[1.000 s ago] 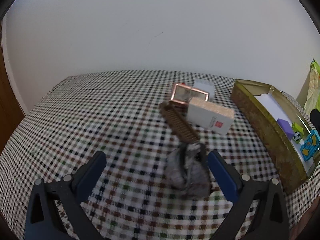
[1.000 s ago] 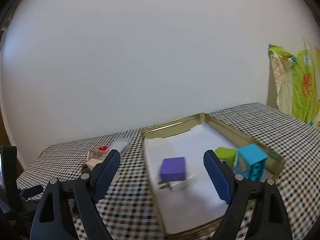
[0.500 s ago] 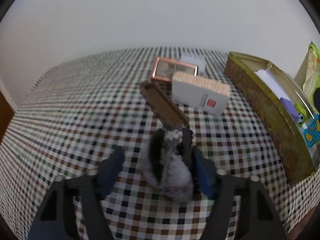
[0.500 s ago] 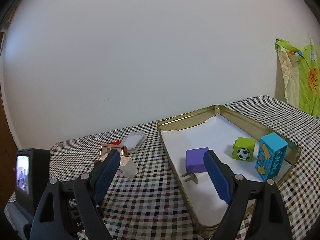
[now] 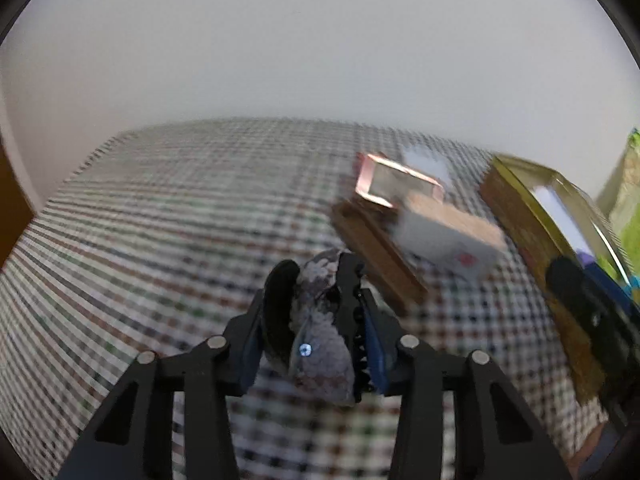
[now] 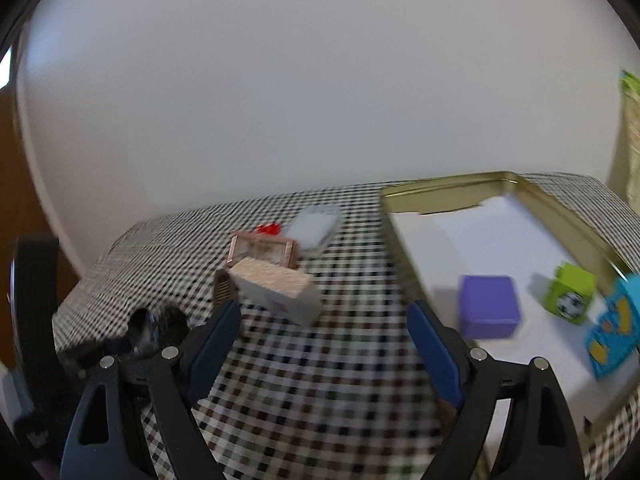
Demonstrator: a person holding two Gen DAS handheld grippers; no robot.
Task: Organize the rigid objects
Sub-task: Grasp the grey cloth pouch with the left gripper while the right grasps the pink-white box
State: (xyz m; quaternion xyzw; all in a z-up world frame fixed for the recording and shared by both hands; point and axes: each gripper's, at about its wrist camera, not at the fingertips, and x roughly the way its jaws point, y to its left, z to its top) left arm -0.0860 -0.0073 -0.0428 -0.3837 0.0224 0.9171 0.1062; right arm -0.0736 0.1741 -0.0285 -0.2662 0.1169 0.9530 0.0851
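Note:
My left gripper (image 5: 316, 304) is shut on a grey-and-black hair claw clip (image 5: 320, 336) and holds it above the checked tablecloth (image 5: 160, 240). The clip also shows at the left in the right wrist view (image 6: 154, 328). My right gripper (image 6: 324, 320) is open and empty above the cloth. A gold tin tray (image 6: 452, 184) on the right holds a purple block (image 6: 488, 312), a green football block (image 6: 570, 298) and a blue block (image 6: 612, 332). The tray also shows in the left wrist view (image 5: 520, 208).
On the cloth lie a brown wooden comb (image 5: 376, 252), a white box with a cork-coloured top (image 6: 276, 292), a copper-framed mirror (image 6: 262, 250), a clear white case (image 6: 314, 226) and a small red thing (image 6: 268, 229). A white wall stands behind.
My left gripper has closed on the claw clip and lifted it off the cloth. My right gripper has swung left, away from the tray, and stays open.

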